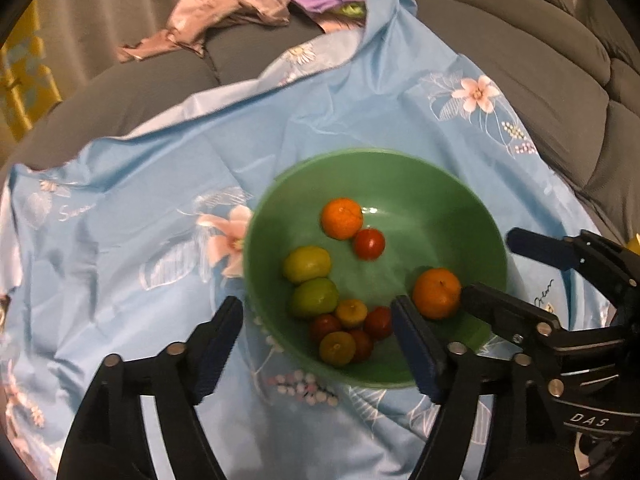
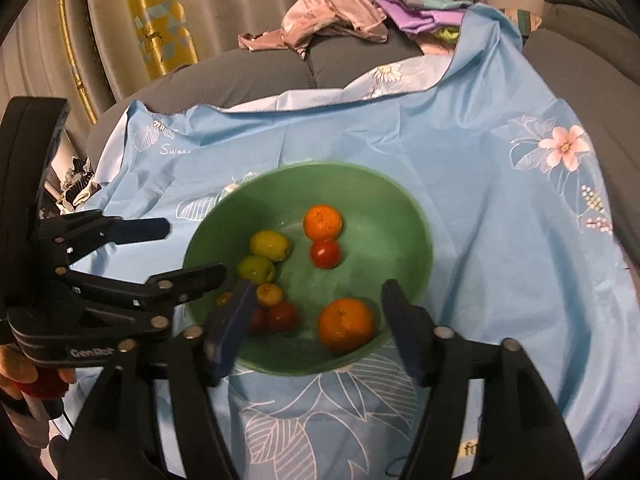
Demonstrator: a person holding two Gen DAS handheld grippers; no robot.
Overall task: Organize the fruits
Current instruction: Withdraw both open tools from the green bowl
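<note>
A green bowl (image 1: 420,184) (image 2: 384,192) sits on a light blue floral cloth. It holds two oranges (image 1: 342,218) (image 1: 437,293), two green fruits (image 1: 307,264), small red tomatoes (image 1: 369,243) and small yellow-orange fruits (image 1: 351,313). My left gripper (image 1: 318,334) is open and empty above the bowl's near-left rim. My right gripper (image 2: 318,322) is open and empty above the bowl's near edge, with the nearer orange (image 2: 346,324) between its fingers' line of sight. Each gripper shows in the other's view: the right one (image 1: 486,270), the left one (image 2: 196,250).
The blue cloth (image 1: 160,184) (image 2: 500,240) is draped over a grey sofa (image 1: 540,60) (image 2: 248,76). Pink and purple clothes (image 1: 224,12) (image 2: 344,16) lie piled at the back. A yellow-patterned curtain (image 2: 160,20) hangs behind.
</note>
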